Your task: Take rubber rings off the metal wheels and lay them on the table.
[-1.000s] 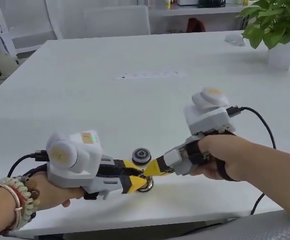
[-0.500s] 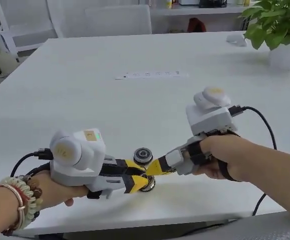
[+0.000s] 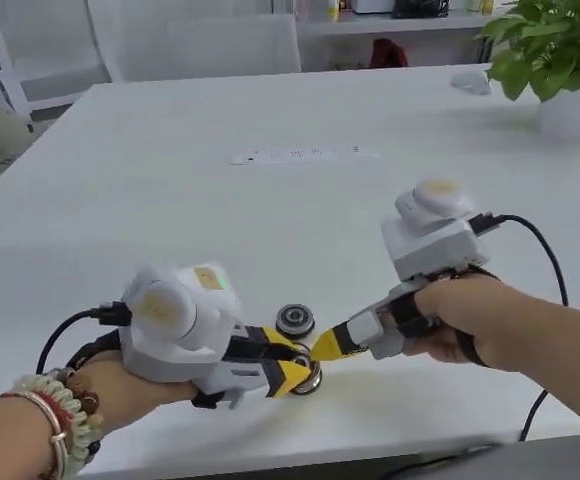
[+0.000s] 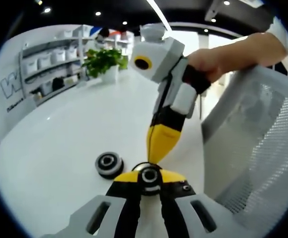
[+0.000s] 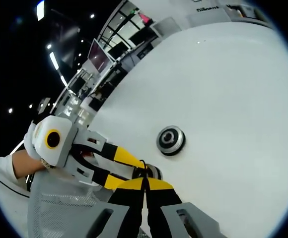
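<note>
The silver metal wheel (image 3: 311, 379) is clamped by the left tool (image 3: 296, 374); its stretchy black rubber ring (image 4: 140, 165) is pinched at the rim by the right tool (image 3: 322, 346).

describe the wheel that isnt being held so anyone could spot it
On the white table, near its front edge, the left claw and right claw meet tip to tip. Just beyond the tips a loose wheel lies flat, metal with a dark rubber ring. Unlike the clamped wheel in the left claw, nothing touches it.
</note>
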A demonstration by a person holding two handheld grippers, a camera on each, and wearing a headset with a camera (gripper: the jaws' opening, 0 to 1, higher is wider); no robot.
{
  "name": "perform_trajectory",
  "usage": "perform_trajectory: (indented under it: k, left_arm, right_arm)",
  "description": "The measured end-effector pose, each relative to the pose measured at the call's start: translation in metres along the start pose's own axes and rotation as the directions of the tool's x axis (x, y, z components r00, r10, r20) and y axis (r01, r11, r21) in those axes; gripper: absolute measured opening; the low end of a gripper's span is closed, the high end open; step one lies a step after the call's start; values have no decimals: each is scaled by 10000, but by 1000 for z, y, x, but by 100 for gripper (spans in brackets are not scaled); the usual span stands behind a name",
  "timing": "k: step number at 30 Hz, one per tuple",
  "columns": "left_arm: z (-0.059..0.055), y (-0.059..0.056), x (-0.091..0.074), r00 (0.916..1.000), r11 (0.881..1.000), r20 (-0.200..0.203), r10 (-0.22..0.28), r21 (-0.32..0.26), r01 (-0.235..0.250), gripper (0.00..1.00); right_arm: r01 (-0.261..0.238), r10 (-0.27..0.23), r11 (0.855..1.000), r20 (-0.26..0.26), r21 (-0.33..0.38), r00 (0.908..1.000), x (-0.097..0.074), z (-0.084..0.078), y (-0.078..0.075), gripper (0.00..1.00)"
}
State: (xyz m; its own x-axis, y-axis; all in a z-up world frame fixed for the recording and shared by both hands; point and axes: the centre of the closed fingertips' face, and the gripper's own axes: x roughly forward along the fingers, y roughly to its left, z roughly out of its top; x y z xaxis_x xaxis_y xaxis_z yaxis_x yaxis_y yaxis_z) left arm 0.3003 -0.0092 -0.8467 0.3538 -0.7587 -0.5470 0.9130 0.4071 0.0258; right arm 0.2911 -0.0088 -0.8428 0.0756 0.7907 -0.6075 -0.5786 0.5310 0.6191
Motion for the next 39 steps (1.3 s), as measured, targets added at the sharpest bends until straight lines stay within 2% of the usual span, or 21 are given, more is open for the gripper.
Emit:
perform_trajectory:
  k: [4, 8, 12, 18, 21, 24, 26, 28, 36, 39]
  left_arm:
    - [0, 0, 0, 10000, 9999, -54, 19, -139, -20, 15]
    - [2, -5, 1, 9999, 10000, -113, -78, -22, 77, 18]
    - [2, -5, 1, 9996, 9995, -270, -52, 323, 61, 17]
    - [0, -6, -1, 9991, 9997, -390, -158, 188, 165, 21]
    - [0, -11, -2, 9974, 9962, -639, -330, 779, 379, 25]
    - [0, -17, -4, 9950, 9943, -810, -588, 845, 656, 33]
    - [1, -22, -6, 9919, 9889, -961, -832, 1146, 941, 33]
    - [2, -21, -9, 9911, 9861, -1042, -825, 1354, 963, 31]
    - [14, -12, -28, 9947, 9908, -714, -743, 1078, 817, 39]
    - [23, -11, -37, 9951, 9909, -506, -851, 1005, 898, 39]
  right_arm:
    - [45, -45, 9996, -13, 283, 10000, 0, -2, -4, 0]
    - [123, -122, 9990, -18, 436, 9999, -1, -3, -7, 0]
    - [81, -86, 9983, 78, 574, 9999, -1, -1, -6, 0]
    - [56, -65, 9978, 129, 666, 9999, 2, 0, -6, 0]
    - [42, -56, 9975, 193, 708, 9998, 2, 1, -5, 0]
    - [91, -111, 9973, 275, 732, 9996, 0, 3, -6, 0]
    - [67, -98, 9972, 413, 742, 9991, -2, 6, -5, 0]
    - [68, -118, 9968, 627, 794, 9980, -4, 11, -5, 0]
    - [126, -180, 9973, 754, 724, 9970, -5, 14, -5, 0]
    - [135, -205, 9968, 880, 789, 9959, -6, 16, -6, 0]
